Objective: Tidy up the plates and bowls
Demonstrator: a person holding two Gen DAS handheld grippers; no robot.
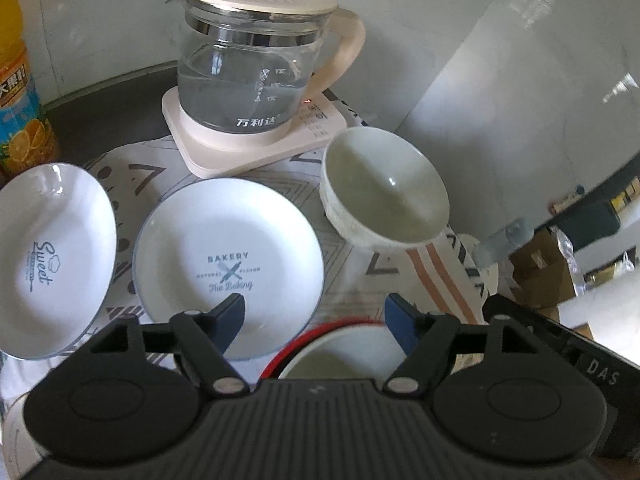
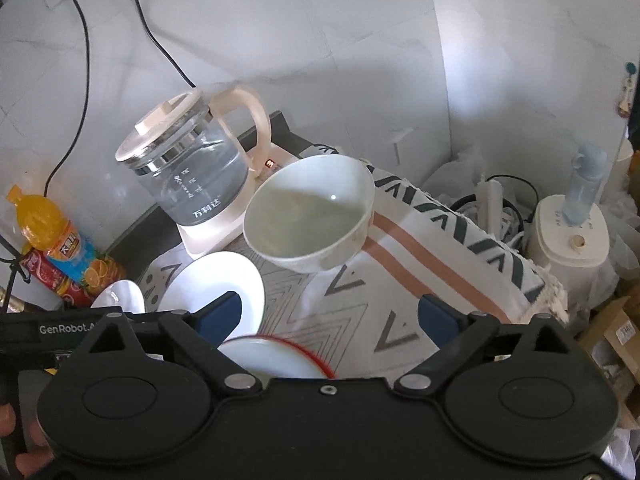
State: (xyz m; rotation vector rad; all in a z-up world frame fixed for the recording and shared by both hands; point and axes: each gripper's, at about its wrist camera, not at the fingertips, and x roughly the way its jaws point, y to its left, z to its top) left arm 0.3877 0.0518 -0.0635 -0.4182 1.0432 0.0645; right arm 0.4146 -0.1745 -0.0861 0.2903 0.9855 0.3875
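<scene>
A white "Bakery" plate (image 1: 228, 264) lies on the patterned cloth, and a white "Sweet" plate (image 1: 50, 260) lies to its left. A white bowl (image 1: 384, 192) stands at the right near the kettle; it also shows in the right wrist view (image 2: 310, 220). A red-rimmed bowl (image 1: 340, 348) sits right below my left gripper (image 1: 314, 320), which is open and empty above it. My right gripper (image 2: 330, 320) is open and empty, with the red-rimmed bowl (image 2: 280, 356) under its left finger. The Bakery plate (image 2: 216, 288) and the Sweet plate (image 2: 120, 298) show at the left there.
A glass kettle (image 1: 252, 64) on its cream base (image 1: 256, 140) stands at the back. An orange drink bottle (image 1: 20, 92) is at far left. The cloth (image 2: 400, 280) drapes off the right edge. A white appliance (image 2: 568, 236), cables and boxes sit beyond the right side.
</scene>
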